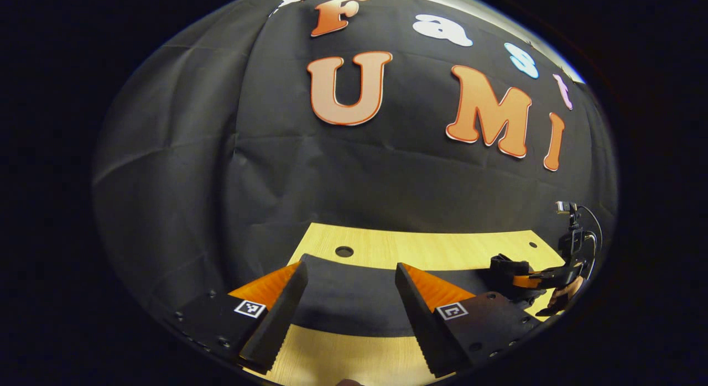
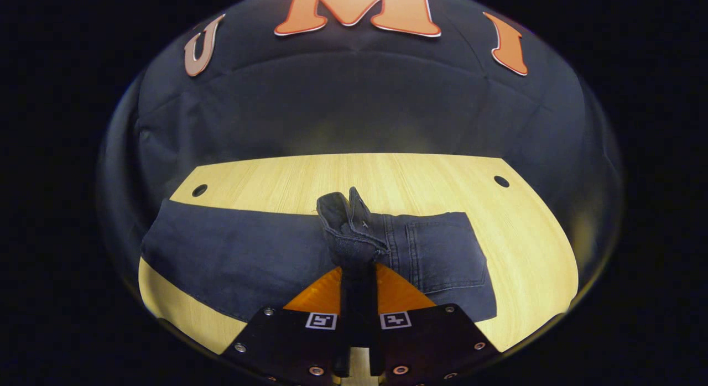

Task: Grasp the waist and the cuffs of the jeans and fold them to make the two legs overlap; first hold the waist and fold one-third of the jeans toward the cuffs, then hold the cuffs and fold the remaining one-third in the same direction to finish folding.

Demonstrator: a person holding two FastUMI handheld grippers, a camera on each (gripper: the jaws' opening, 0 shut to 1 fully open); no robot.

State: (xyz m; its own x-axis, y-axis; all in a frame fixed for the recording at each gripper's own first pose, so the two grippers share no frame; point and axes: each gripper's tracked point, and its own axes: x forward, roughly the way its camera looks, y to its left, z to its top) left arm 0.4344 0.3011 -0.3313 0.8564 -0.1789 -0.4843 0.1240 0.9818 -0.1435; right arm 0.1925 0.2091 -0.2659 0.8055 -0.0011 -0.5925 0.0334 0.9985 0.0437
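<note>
Jeans: flat across table, bare wood beyond far edge. Right gripper: clamped on bunched waist, lifted. Left gripper: fingers apart above denim, holding nothing.

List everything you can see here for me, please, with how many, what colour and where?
Dark blue denim jeans: one, dark blue, lying flat across the table, a bunched part lifted near the middle.
Light wooden table: one, pale yellow wood, under the jeans.
Round holes in the tabletop: two, dark, near the far corners.
Black cloth wall: one, black, behind the table.
Right claw: one, black with orange fingers, shut on the bunched fold of the jeans.
Left claw: one, black with orange fingers, open above the jeans' edge.
Person's hand: one, holding the right claw, at the far right of the left gripper view.
</note>
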